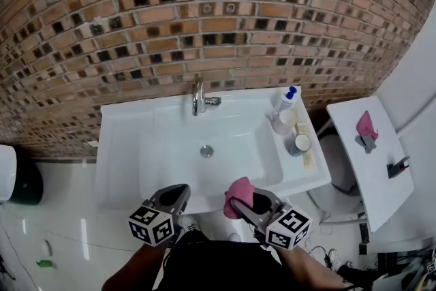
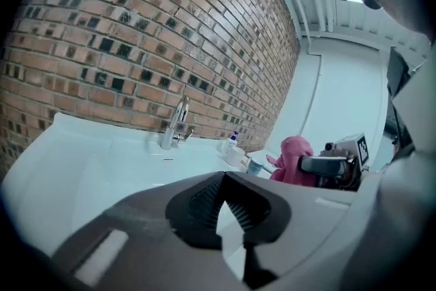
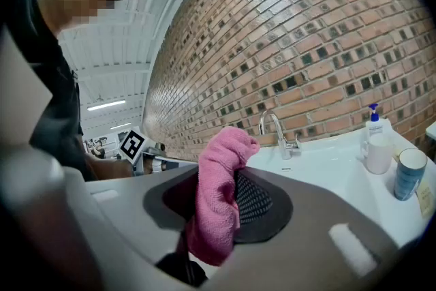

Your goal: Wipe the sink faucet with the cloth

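Clamping the pink cloth (image 3: 216, 194), your right gripper (image 3: 230, 159) hangs at the sink's (image 1: 121, 146) five o'clock; your left gripper (image 2: 222, 180) is clenched empty.

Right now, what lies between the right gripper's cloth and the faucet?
Only the open sink basin and its drain; the head view shows nothing else between cloth and faucet.

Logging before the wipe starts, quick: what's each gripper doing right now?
Left gripper: closed, nothing between its jaws.
Right gripper: closed on the pink cloth.
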Tool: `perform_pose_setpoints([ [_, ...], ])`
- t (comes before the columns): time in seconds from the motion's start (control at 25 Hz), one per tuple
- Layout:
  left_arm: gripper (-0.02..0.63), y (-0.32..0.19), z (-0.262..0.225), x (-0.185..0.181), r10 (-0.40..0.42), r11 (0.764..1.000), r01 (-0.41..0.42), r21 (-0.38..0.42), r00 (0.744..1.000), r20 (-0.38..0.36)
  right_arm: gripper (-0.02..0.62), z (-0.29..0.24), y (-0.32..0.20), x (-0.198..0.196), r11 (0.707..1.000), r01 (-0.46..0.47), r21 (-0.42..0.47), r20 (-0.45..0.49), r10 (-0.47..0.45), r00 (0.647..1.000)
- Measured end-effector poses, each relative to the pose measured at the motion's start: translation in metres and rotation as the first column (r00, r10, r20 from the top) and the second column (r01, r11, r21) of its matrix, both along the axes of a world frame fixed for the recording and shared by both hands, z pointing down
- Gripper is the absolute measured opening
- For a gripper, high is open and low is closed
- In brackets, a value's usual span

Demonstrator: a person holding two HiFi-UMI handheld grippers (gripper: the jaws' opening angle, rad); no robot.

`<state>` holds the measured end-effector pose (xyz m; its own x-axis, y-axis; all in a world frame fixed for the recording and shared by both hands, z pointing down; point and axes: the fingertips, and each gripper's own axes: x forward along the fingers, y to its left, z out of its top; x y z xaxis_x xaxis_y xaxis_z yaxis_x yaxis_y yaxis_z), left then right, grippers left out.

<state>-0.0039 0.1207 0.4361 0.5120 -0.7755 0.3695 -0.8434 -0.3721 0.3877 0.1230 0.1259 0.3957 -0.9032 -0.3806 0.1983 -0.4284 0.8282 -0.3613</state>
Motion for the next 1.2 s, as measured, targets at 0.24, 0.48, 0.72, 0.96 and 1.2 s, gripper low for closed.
perform_pose_setpoints([
  [0.24, 0.006, -0.018, -0.001, -0.016, 0.013, 1.0, -0.013, 0.009, 1.0, 0.003, 0.13, 0.0, -0.017, -0.017, 1.0, -0.009, 0.003, 0.004, 0.009, 1.0],
  [0.48, 0.006, -0.042, -0.005, -0.041, 0.032, 0.999, -0.032, 0.026, 0.999, 0.023, 0.13, -0.002, -0.036, -0.039, 0.999, -0.031, 0.01, -0.003, 0.031, 1.0],
  [0.72, 0.006, -0.061, -0.01, -0.058, 0.096, 0.995, -0.096, 0.026, 0.995, 0.029, 0.13, -0.006, -0.053, -0.06, 0.997, -0.076, 0.008, -0.003, 0.076, 0.997],
  [0.96, 0.006, -0.078, -0.011, -0.077, 0.168, 0.985, -0.17, 0.024, 0.984, 0.052, 0.13, -0.006, -0.061, -0.075, 0.988, -0.151, -0.004, 0.017, 0.151, 0.988],
  [1.2, 0.006, -0.088, -0.004, -0.093, 0.216, 0.976, -0.217, 0.018, 0.975, 0.042, 0.13, 0.003, -0.061, -0.091, 0.978, -0.208, -0.026, 0.011, 0.208, 0.978],
])
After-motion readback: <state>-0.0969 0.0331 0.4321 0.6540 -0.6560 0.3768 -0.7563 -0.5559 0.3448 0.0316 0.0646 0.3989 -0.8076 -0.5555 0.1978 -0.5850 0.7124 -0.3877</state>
